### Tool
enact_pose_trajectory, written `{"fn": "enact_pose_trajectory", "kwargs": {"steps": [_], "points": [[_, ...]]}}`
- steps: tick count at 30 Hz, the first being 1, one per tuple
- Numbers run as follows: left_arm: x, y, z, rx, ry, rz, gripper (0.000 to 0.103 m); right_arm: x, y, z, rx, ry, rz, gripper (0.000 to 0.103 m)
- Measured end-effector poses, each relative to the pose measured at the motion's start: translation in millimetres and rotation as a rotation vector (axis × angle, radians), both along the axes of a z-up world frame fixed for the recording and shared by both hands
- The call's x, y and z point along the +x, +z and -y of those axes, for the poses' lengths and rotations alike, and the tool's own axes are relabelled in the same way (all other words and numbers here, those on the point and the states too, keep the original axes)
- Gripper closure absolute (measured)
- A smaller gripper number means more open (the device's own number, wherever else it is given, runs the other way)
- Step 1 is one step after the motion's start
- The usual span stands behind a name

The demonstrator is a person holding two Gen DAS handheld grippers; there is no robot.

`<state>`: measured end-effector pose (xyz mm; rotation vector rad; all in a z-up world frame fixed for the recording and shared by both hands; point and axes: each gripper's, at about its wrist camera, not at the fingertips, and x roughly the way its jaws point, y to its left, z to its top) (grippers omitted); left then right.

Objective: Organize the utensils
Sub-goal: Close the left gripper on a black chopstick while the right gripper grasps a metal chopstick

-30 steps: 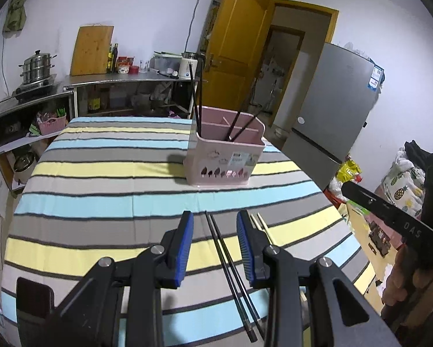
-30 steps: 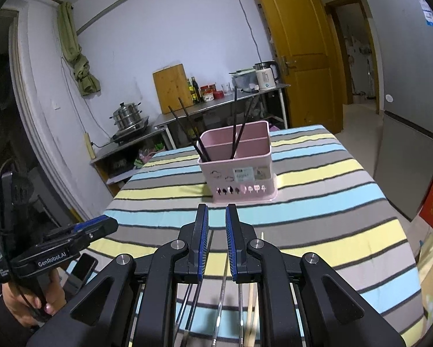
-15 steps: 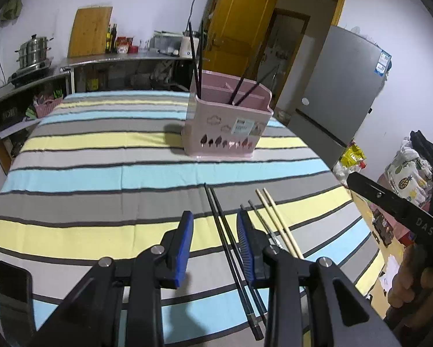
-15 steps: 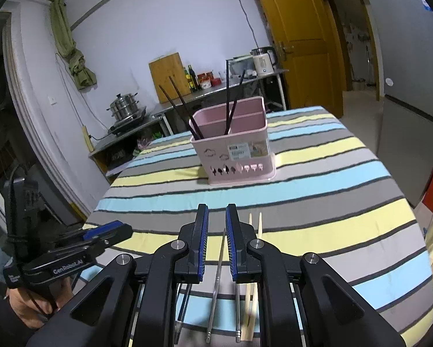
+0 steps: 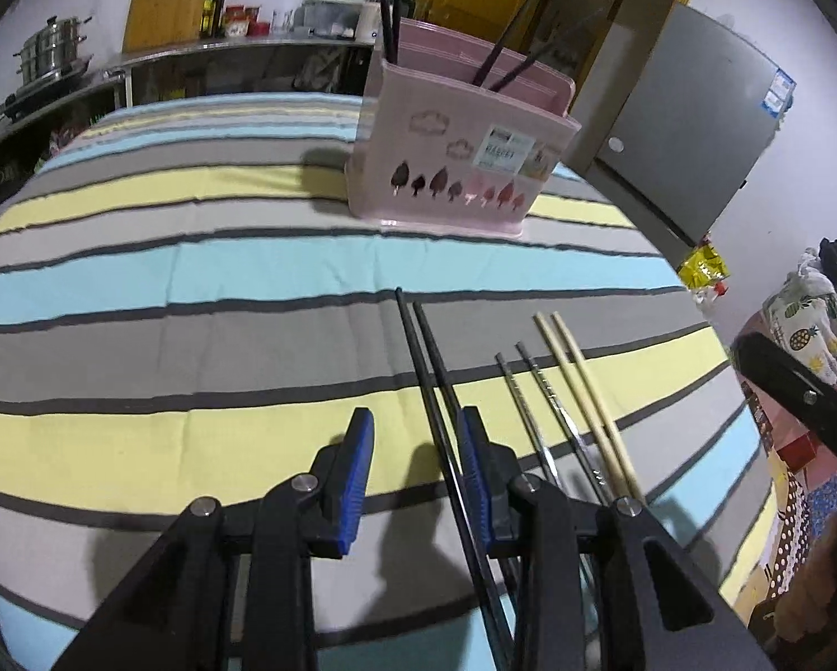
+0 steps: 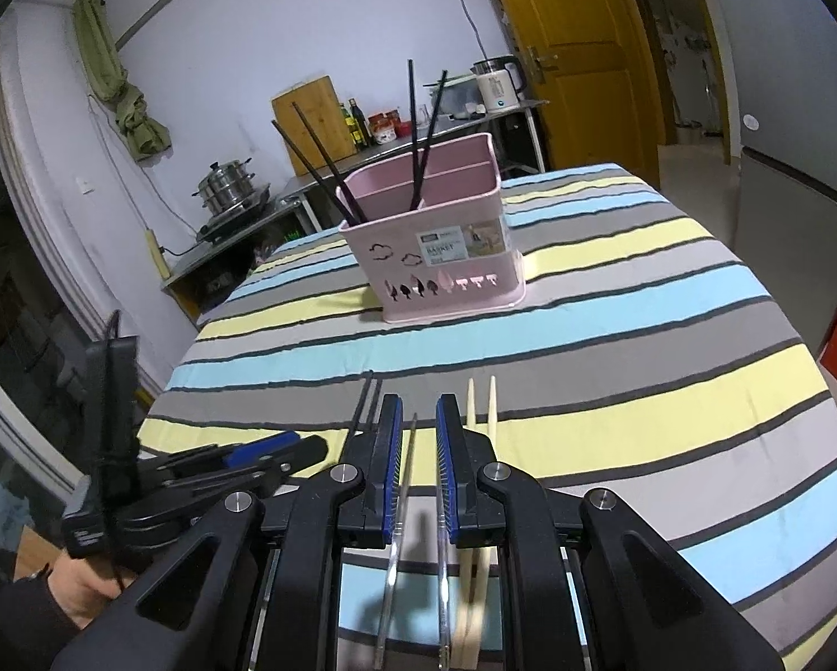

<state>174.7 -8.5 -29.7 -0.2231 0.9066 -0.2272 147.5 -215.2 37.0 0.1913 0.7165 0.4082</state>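
- Left wrist view: the left gripper [image 5: 415, 461] hangs low over the striped tablecloth [image 5: 194, 257] with its blue pads wide apart and nothing between them being squeezed.
- The pair of black chopsticks [image 5: 427, 358] lies under it, close by its right finger.
- The metal chopsticks [image 5: 530, 386] and wooden chopsticks [image 5: 572, 369] lie further right.
- The pink utensil holder [image 5: 457, 162] stands ahead, with black sticks in it.
- Right wrist view: the right gripper [image 6: 418, 447] is a little open and grips nothing.
- One metal chopstick [image 6: 407, 458] lies on the cloth in the gap below the pads.
- The wooden chopsticks [image 6: 480, 400] lie just right of it.
- The black chopsticks [image 6: 362, 400] lie just left.
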Motion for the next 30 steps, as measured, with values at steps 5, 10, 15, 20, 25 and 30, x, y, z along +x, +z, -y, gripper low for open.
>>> {"fn": "enact_pose_trajectory", "kwargs": {"steps": [5, 10, 15, 20, 25, 30], "points": [[8, -10, 4, 0.022, 0.006, -0.014, 0.071, 3, -4, 6, 0.003, -0.011, -0.009, 0.091], [9, -9, 14, 0.098, -0.008, -0.007, 0.070, 5, -6, 6, 0.008, -0.015, -0.016, 0.091], [7, -7, 15, 0.123, -0.027, -0.003, 0.081, 4, -5, 3, 0.007, -0.009, -0.017, 0.091], [5, -5, 4, 0.141, -0.033, -0.011, 0.092, 5, -6, 1, 0.009, -0.008, -0.021, 0.091], [2, -7, -20, 0.136, 0.000, -0.024, 0.093, 6, -9, -6, 0.007, 0.005, -0.034, 0.091], [-2, -6, -48, 0.137, 0.037, -0.027, 0.093, 13, -15, -21, -0.001, 0.032, -0.053, 0.091]]}}
